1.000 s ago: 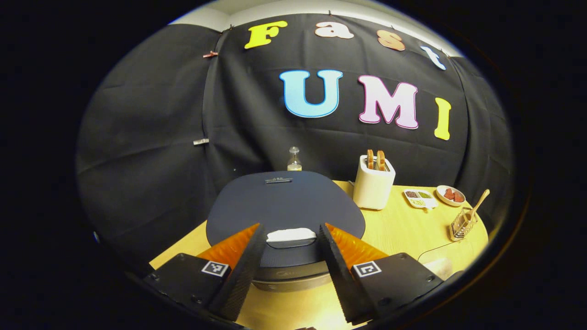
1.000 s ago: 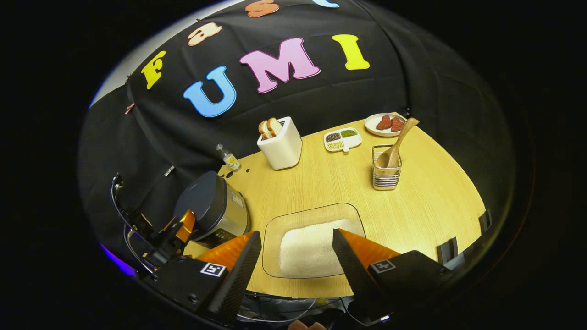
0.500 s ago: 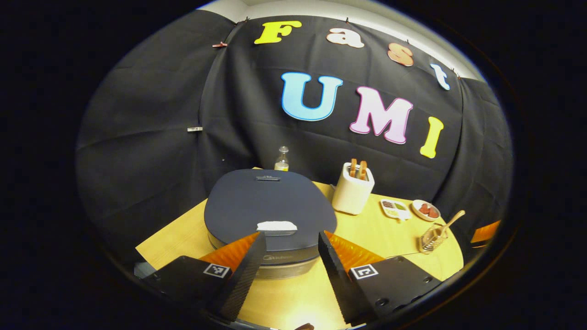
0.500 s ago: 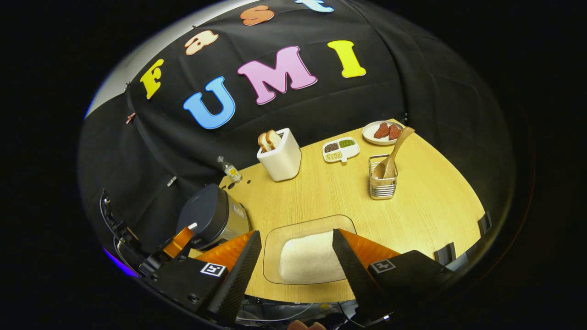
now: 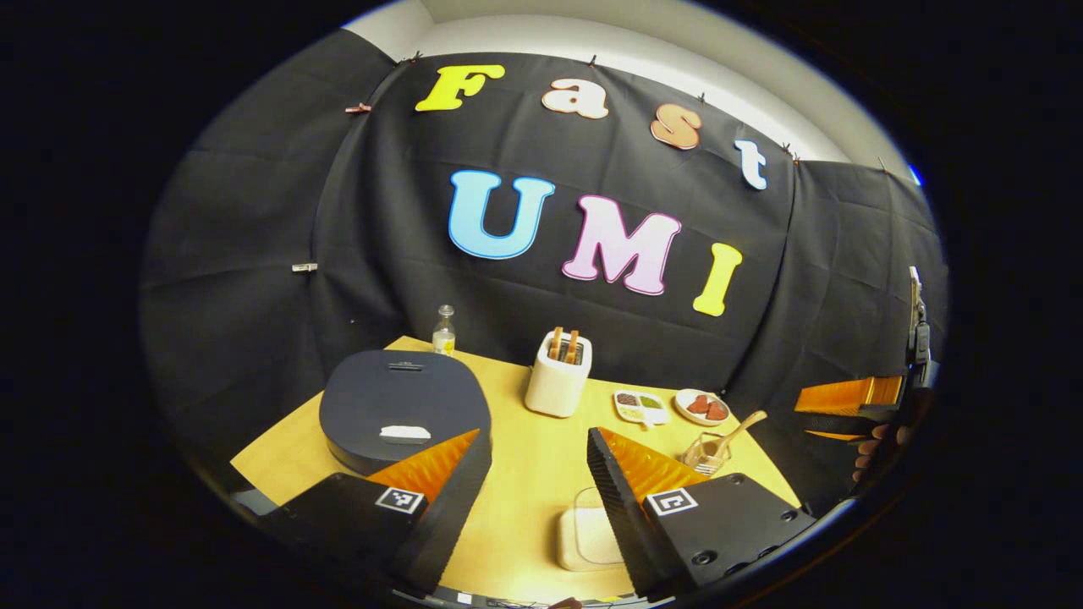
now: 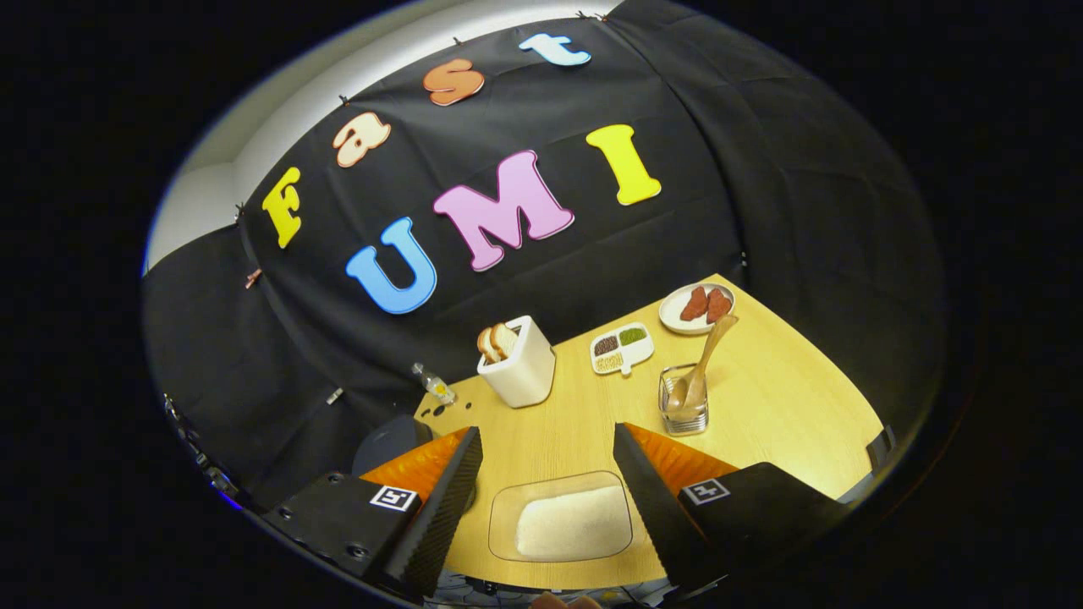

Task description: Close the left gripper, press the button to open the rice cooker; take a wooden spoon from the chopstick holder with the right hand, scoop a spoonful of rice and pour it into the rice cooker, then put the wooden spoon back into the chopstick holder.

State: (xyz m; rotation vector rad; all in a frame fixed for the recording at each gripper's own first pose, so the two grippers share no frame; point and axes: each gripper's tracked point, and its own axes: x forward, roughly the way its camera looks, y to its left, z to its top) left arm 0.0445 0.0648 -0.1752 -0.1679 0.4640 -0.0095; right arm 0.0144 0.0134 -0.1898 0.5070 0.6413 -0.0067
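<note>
The rice cooker (image 5: 398,397) stands at the table's left with its dark lid down and a white button (image 5: 404,433) at the lid's front. My left gripper (image 5: 533,478) hangs open, back from the cooker and to its right. In the right gripper view my right gripper (image 6: 548,478) is open above the glass tray of rice (image 6: 563,524), and the cooker (image 6: 391,440) peeks out behind its left finger. The wooden spoon (image 6: 706,351) leans in the wire chopstick holder (image 6: 684,412), well beyond the gripper. The holder (image 5: 709,454) also appears in the left gripper view.
A white toaster (image 6: 520,372) with bread, a small bottle (image 6: 433,385), a divided dish (image 6: 622,348) and a plate of red pieces (image 6: 695,306) line the back of the table. In the left gripper view a hand (image 5: 876,444) holds the other gripper at the right edge.
Both grippers have drawn back and up from the table. The cooker now lies farther from my left gripper and off to its left. Both stay open; the lid stays down.
</note>
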